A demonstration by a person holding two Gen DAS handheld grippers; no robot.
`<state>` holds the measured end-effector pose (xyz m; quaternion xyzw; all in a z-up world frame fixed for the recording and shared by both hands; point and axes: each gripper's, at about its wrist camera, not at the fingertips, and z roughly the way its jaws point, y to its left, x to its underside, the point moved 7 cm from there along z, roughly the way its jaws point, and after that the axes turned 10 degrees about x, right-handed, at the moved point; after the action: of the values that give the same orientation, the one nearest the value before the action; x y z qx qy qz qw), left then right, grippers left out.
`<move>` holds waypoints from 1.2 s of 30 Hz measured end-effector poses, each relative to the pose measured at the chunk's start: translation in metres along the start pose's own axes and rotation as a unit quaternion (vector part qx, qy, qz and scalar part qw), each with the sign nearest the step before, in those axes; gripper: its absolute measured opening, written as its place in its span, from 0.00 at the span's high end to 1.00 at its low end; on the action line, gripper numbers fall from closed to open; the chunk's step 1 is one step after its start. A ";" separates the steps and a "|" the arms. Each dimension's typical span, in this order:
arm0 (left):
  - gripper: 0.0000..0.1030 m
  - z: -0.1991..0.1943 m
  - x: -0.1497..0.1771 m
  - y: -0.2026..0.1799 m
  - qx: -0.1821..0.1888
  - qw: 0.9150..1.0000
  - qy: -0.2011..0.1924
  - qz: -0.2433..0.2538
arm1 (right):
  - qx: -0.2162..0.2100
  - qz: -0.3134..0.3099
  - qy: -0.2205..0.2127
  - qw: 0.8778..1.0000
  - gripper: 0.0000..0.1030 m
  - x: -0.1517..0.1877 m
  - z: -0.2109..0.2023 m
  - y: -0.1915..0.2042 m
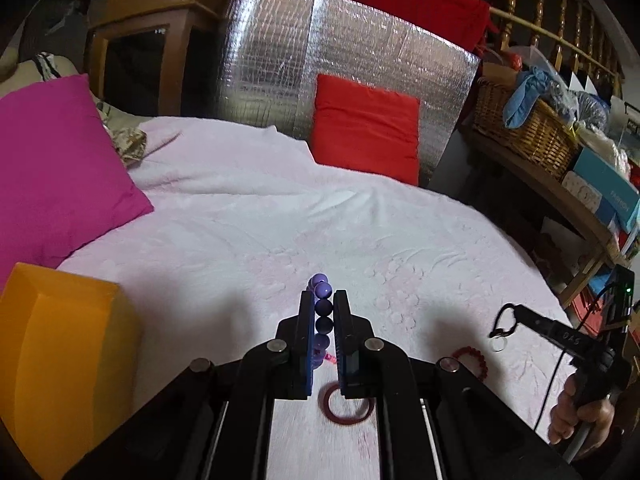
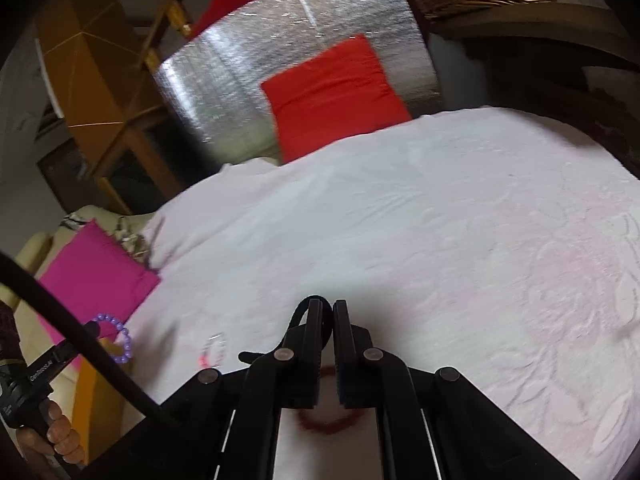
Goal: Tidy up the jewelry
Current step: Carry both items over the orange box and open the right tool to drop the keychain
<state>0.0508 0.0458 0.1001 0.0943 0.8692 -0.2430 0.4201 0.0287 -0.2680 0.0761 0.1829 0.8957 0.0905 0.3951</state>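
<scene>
Lifting both pieces off the bed: left tongs pinched the purple bead bracelet, right tongs clamped a black cord; orange box at 9 o'clock, should've carried them level.

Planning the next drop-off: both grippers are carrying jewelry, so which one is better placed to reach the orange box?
Left, probably. The left gripper, shut on the purple bead bracelet, has the orange box right beside it. The right gripper, shut on the black cord, is on the far side.
</scene>
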 end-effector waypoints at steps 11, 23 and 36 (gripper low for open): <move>0.91 -0.110 0.028 0.020 -0.042 0.998 -0.052 -0.021 | -0.084 -0.038 -0.005 0.996 0.94 0.040 -0.029 0.097; 0.91 -0.197 0.087 0.137 -0.159 0.983 -0.022 -0.093 | -0.165 -0.142 0.060 0.974 0.94 0.128 -0.057 0.253; 0.91 -0.172 0.134 0.202 -0.219 0.966 0.036 -0.131 | -0.152 -0.233 0.094 0.956 0.94 0.170 -0.016 0.369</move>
<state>-0.0771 0.3013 0.0183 -0.1059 0.9205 -0.0956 0.3637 0.0061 0.1377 0.0857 -0.1021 0.9224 0.1476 0.3420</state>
